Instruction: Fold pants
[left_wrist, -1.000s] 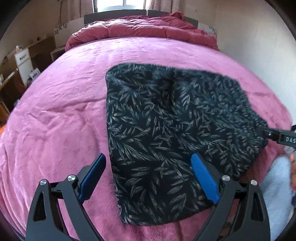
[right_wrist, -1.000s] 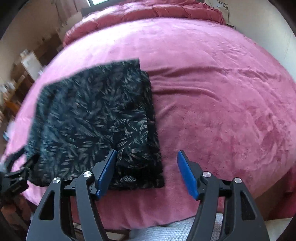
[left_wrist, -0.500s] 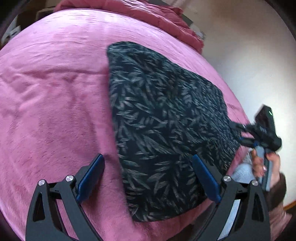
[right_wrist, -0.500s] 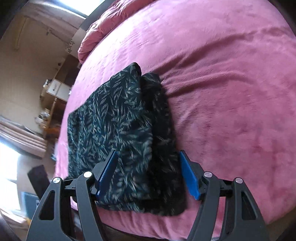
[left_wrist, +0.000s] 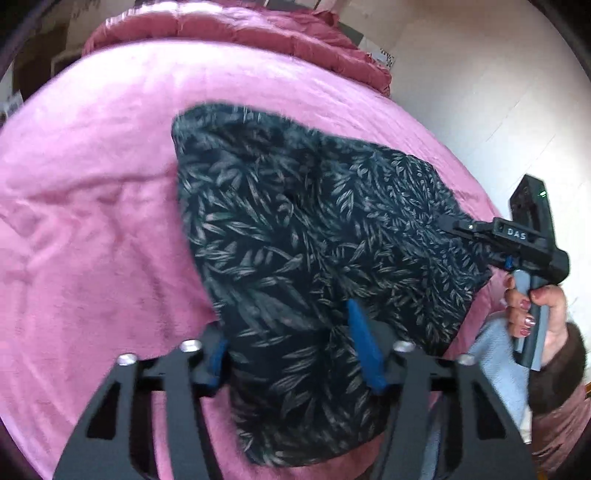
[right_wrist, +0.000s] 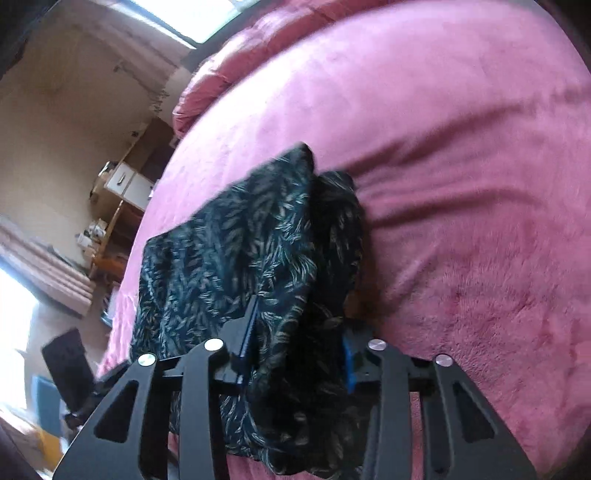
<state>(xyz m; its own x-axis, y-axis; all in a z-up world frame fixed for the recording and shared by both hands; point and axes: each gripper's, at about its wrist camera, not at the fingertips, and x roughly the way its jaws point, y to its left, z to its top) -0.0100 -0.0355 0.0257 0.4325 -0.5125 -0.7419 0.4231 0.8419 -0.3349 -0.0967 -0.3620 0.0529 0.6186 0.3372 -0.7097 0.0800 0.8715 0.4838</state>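
Left wrist view: both jaws, wide apart a second ago, are closing on the pants (left_wrist: 295, 229).

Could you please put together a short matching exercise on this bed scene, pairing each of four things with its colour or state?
Things:
1. pants
2. blanket
3. left gripper
4. quilt

Descriptions:
A. plain pink, spread flat over the bed
B. jaws closing with the near edge of the fabric between them
C. dark with a pale leaf print, already folded
D. reddish and puffy, bunched at the far end of the bed

Pairs: 1-C, 2-A, 3-B, 4-D
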